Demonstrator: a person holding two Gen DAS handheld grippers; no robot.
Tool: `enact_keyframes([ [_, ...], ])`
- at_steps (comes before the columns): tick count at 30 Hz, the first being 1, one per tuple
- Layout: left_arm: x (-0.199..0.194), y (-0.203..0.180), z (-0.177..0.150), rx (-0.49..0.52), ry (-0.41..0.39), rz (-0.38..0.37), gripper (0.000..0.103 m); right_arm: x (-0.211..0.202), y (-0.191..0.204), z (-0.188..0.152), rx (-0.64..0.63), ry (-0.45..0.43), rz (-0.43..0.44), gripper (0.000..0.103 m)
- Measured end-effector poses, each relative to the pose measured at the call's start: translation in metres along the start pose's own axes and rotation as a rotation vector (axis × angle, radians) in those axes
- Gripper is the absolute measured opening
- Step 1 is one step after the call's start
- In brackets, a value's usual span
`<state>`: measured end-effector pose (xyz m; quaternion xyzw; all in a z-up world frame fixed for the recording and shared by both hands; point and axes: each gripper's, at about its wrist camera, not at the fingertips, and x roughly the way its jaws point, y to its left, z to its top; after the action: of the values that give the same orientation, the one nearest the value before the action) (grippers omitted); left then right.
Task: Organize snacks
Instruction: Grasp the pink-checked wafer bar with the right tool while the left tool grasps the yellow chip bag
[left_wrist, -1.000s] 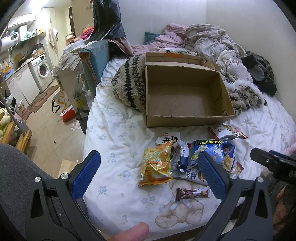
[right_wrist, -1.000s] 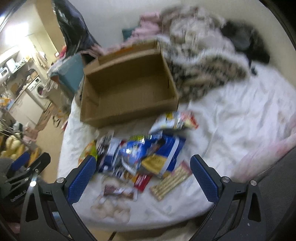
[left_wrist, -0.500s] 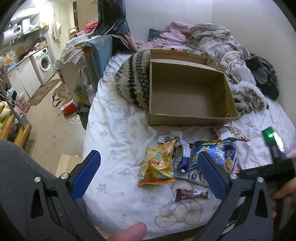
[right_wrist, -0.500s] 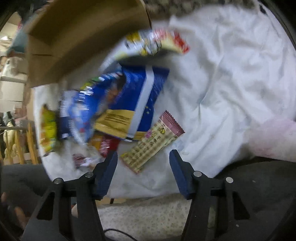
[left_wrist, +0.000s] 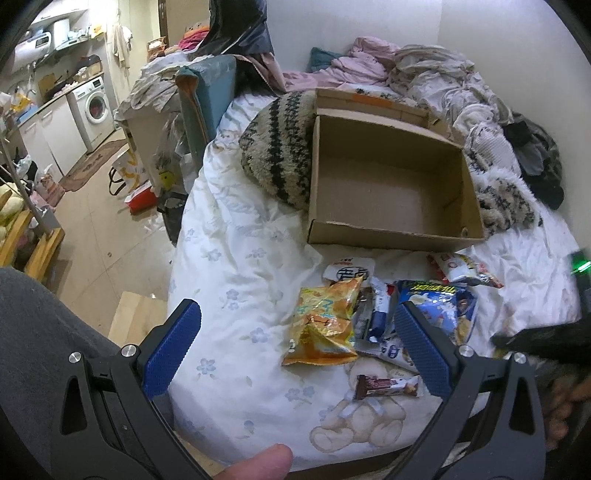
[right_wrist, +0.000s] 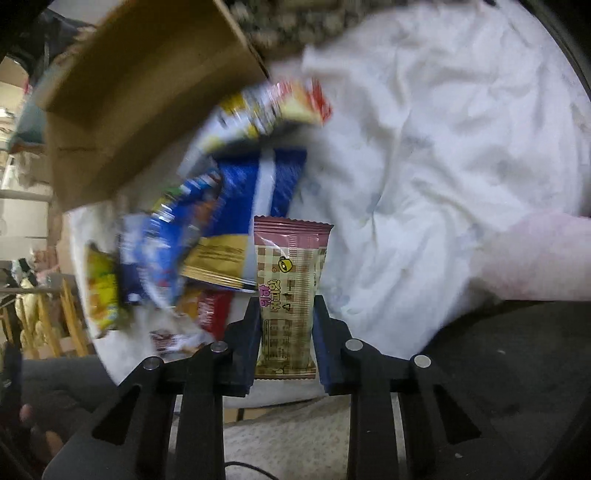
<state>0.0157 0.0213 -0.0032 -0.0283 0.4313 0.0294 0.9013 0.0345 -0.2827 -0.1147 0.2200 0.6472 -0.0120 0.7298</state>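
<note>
Right claw closing on a wafer bar beside the snack pile on the bed

The bed (left_wrist: 236, 280), under a white flowered cover, carries an empty cardboard box (left_wrist: 391, 184) and, just in front of it, a heap of snacks: a blue bag (left_wrist: 439, 306), an orange bag (left_wrist: 325, 325) and a small chocolate bar (left_wrist: 386, 386). The left claw (left_wrist: 295, 350) hangs released above the heap, pads wide apart. The right claw (right_wrist: 286, 328) is closing, its jaws on either side of a pink checked wafer bar (right_wrist: 290, 280) at the heap's edge.
</note>
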Motion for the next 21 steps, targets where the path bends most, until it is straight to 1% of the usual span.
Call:
enact_keyframes([
  [2,0.008,0.004,0.002,-0.005,0.037,0.008,0.103,-0.029,0.004,0.006,-0.026,-0.088,0.077,0.027],
  [4,0.019,0.010,0.004,-0.013,0.086,0.016,0.103,-0.045,0.010,0.011,-0.067,-0.145,0.139,0.027],
  [5,0.027,0.014,0.004,-0.018,0.118,0.033,0.103,-0.055,0.013,0.014,-0.093,-0.178,0.164,0.027],
  [6,0.033,0.019,0.003,-0.032,0.144,0.045,0.103,-0.064,0.016,0.018,-0.123,-0.211,0.182,0.027],
  [8,0.041,0.026,0.001,-0.062,0.189,0.038,0.103,-0.069,0.020,0.024,-0.163,-0.254,0.192,0.027],
  [9,0.046,0.028,-0.001,-0.075,0.216,0.024,0.103,-0.069,0.028,0.024,-0.169,-0.262,0.198,0.027],
  [12,0.060,0.025,-0.005,-0.070,0.286,-0.008,0.103,-0.060,0.028,0.025,-0.171,-0.277,0.223,0.027],
  [14,0.072,0.015,-0.006,-0.052,0.331,-0.028,0.103,-0.052,0.029,0.023,-0.162,-0.261,0.230,0.027],
  [15,0.079,0.010,-0.006,-0.044,0.353,-0.040,0.103,-0.051,0.029,0.027,-0.159,-0.255,0.236,0.027],
  [16,0.085,0.006,-0.006,-0.039,0.374,-0.051,0.103,-0.053,0.030,0.023,-0.157,-0.254,0.247,0.027],
  [17,0.097,-0.001,-0.006,-0.029,0.410,-0.065,0.103,-0.053,0.030,0.024,-0.158,-0.259,0.259,0.027],
  [19,0.114,-0.010,-0.004,-0.015,0.458,-0.074,0.103,-0.054,0.032,0.024,-0.169,-0.270,0.272,0.027],
  [21,0.133,-0.013,-0.003,-0.025,0.489,-0.059,0.099,-0.056,0.034,0.024,-0.177,-0.274,0.280,0.027],
])
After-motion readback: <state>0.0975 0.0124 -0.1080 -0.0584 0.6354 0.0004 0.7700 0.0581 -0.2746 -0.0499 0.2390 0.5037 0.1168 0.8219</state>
